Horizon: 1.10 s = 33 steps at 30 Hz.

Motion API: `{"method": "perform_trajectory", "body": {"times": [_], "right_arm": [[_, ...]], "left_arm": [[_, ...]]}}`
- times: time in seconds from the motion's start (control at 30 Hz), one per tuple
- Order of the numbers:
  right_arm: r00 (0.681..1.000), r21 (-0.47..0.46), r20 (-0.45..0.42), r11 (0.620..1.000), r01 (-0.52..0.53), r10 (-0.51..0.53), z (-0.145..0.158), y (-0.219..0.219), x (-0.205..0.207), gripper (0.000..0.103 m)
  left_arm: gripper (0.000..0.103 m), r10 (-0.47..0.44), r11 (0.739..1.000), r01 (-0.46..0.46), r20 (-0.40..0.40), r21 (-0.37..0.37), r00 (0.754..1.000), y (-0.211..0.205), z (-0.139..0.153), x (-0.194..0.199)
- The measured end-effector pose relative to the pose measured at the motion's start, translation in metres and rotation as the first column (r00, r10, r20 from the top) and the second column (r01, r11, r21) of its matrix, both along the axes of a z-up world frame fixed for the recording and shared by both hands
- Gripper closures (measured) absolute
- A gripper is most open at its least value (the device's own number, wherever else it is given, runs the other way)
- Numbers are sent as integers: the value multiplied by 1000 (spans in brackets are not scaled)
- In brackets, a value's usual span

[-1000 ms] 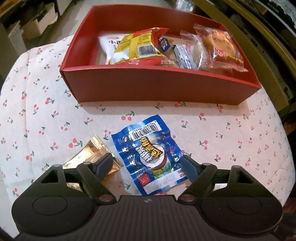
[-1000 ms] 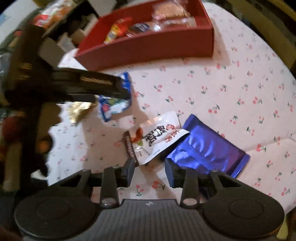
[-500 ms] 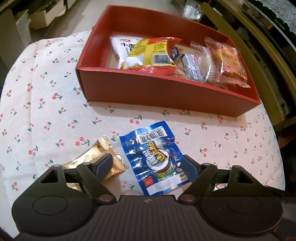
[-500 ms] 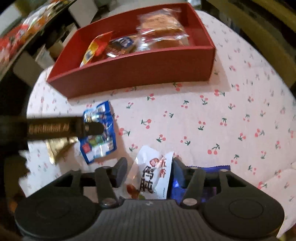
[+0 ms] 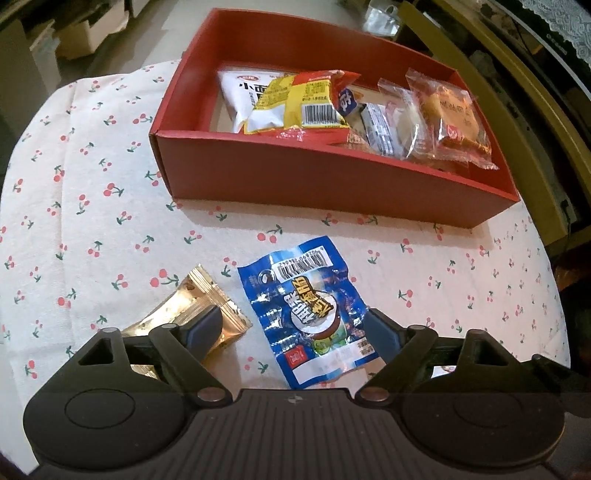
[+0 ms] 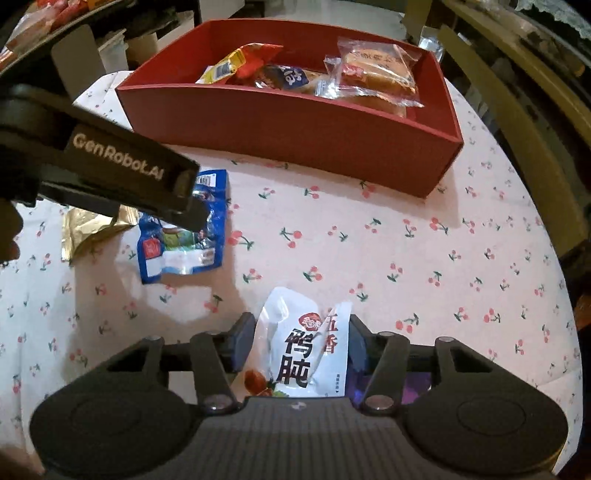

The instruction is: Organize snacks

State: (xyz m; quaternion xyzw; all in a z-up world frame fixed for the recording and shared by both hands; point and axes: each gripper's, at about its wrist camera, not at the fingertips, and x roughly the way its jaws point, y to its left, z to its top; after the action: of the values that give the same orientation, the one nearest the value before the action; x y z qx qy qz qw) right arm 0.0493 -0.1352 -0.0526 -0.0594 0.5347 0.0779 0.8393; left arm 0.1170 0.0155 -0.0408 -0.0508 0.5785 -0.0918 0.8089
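A red box holding several snack packets stands at the far side of the cherry-print table; it also shows in the right wrist view. My left gripper is open, its fingers either side of a blue snack packet lying flat; a gold packet lies under its left finger. My right gripper is shut on a white snack packet and holds it above the table. The left gripper's finger crosses the right wrist view over the blue packet.
A purple packet lies under my right gripper, mostly hidden. The tablecloth lies bare between the packets and the box. Cardboard boxes and a yellow frame stand beyond the table's edges.
My right gripper has closed on the white packet and lifted it off the table, pulling back from the purple one. My left gripper has edged closer over the blue packet, still open.
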Motion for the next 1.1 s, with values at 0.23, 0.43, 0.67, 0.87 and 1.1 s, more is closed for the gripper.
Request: {"method": "perform_trajectory", "body": {"times": [0.23,0.43,0.67,0.87,1.1], "right_arm": [[997,118,51,992,48,-54,19,-31,0,44],[994,177,92,983,43,-60,34,-42,1,44],[988,195,115,977,81,-105,42,-68,-3,44],[986,199,121,976,92,-118,44,-75,-4,44],[987,197,117,977,83,-108,41,-71,-3,44]], "left_arm": [[12,19,1000,-19,-14,4,1000,-11,-8,3],[6,52,998,-52,-4,19,999,-26,-12,6],[22,-20,982,5,77,187,997,-53,-18,6],[24,-120,974,107,53,198,991,-62,-18,-6],[23,-136,976,125,51,179,989,-56,-19,-12]]}}
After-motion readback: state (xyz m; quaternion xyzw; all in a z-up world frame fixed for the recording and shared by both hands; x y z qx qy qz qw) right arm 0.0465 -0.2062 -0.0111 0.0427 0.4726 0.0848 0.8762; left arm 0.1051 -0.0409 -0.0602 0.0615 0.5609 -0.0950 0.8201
